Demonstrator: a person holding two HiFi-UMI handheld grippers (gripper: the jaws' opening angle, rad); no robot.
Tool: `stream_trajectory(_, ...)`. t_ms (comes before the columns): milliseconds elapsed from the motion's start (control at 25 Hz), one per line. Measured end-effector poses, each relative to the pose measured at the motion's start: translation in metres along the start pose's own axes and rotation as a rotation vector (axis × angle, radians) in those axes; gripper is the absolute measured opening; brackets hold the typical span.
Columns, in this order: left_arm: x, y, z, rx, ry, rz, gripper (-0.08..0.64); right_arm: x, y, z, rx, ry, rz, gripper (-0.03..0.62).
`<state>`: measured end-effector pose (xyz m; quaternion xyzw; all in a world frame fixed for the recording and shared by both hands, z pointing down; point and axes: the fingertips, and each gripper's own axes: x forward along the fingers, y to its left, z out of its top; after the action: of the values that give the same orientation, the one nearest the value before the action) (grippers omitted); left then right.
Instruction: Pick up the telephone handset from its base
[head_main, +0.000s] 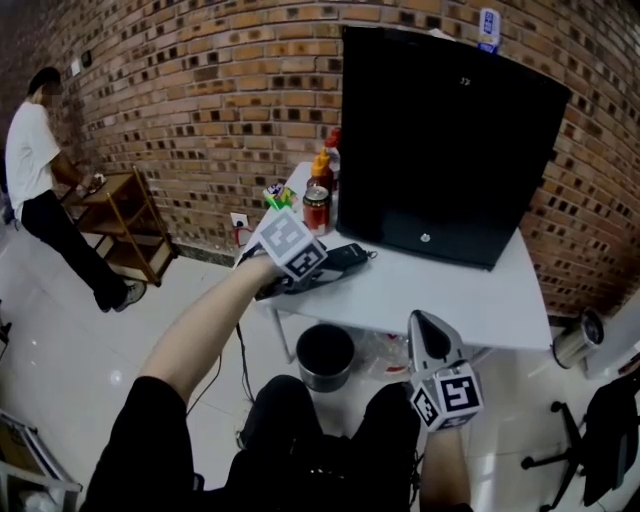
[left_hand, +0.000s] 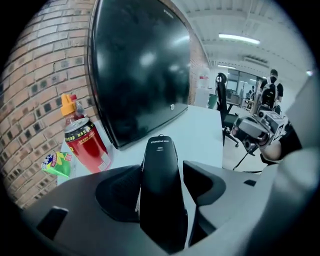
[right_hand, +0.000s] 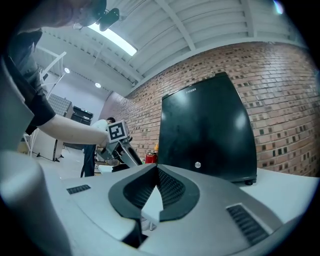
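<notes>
A brick wall (head_main: 200, 100) backs a white table (head_main: 450, 290) on which a big black cabinet (head_main: 440, 140) stands, with the tongs at the telephone handset.

The left gripper (left_hand: 161, 169) points down over the table's left front corner. Its jaws stand apart on either side of the black handset (left_hand: 160, 200), which lies lengthwise between them. A strip of white table shows between the handset and the right-hand jaw, so the pads are not pressing on it. Whether a base lies under the handset cannot be made out. Beside the cabinet, near the wall, stand a red drink can (left_hand: 85, 145) and an orange-capped bottle (left_hand: 70, 106), with a green packet (left_hand: 57, 164) next to them. The right gripper (right_hand: 156, 167) is held level in front of the table, its jaw tips together with nothing between them.
</notes>
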<state>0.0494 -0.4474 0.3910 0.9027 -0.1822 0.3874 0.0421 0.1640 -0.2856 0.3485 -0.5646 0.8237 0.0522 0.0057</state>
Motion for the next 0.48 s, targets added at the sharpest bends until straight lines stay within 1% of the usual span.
stream_trajectory(160,0.0062,0.0014,-0.0062,-0.001,0.055,-0.014,0.276,-0.0018,-0.0043,-0.0016,0.004,-0.001,0.003,0.009)
stream_trajectory(360,0.0097,0.002,-0.007,0.012,0.077,-0.013,0.276,-0.0007,-0.0093,-0.0053,0.015,0.001,-0.001,0.009)
stream_trajectory(400,0.0096,0.0028,-0.0072,0.012,0.078,-0.012,0.261,0.0,-0.0088,-0.0055,0.016,0.002,0.001,0.009)
stream_trajectory(480,0.0087,0.0036,-0.0072,0.004,0.068,-0.016,0.256,0.0011,-0.0085,-0.0055,0.017,0.002,0.003,0.009)
